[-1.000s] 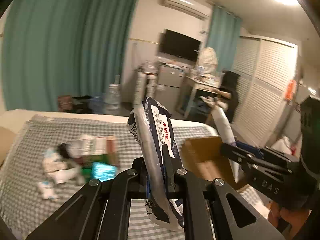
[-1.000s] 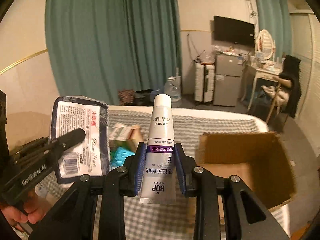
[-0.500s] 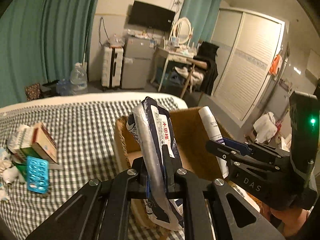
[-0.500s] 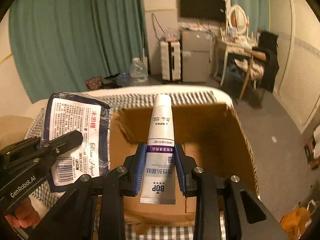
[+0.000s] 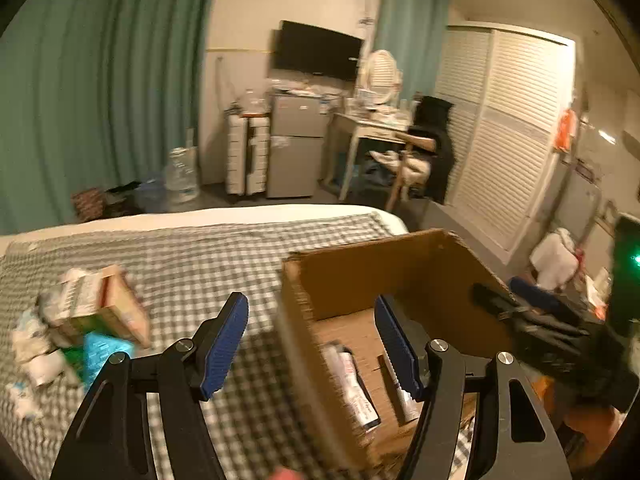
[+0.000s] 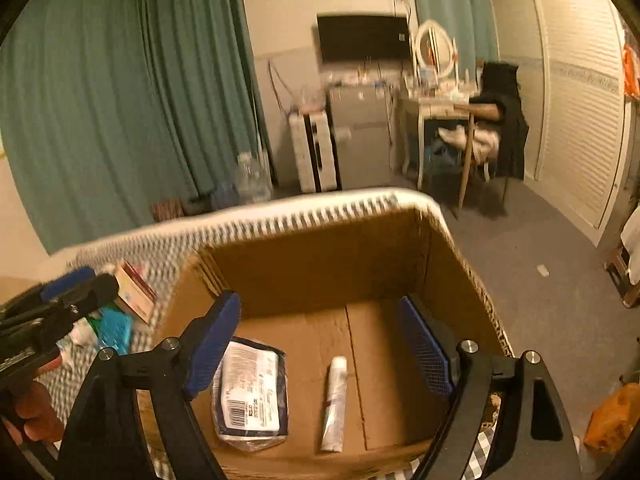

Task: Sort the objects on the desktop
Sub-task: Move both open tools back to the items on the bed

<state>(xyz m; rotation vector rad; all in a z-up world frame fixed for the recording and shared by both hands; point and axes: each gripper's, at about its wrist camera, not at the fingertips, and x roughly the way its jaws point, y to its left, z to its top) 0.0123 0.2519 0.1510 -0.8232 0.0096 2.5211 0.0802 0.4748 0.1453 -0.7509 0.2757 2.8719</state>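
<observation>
Progress at this moment, near to far. Both tools I was steering stood spread wide with nothing between their fingers: the right gripper (image 6: pixel 320 344) filled the lower centre of its frame, directly over the open cardboard box (image 6: pixel 320 256). On the box floor, between and just beyond its fingers, lay the wrapped tissue pack (image 6: pixel 252 392) at lower left of centre and the white tube (image 6: pixel 335 408) just right of it, apart from each other. I judged these two items sorted.

The left gripper (image 5: pixel 312 344), likewise released, straddled the box's left wall (image 5: pixel 304 344) in the lower centre of its view; pack and tube showed blurred inside. Farther off, at the left edge of that frame, the unsorted pile (image 5: pixel 80 320) rested on the checked cloth (image 5: pixel 208 256): small cartons, a teal blister pack (image 5: pixel 102 354) and white sachets, well apart from either gripper. I judged those the remaining work.
</observation>
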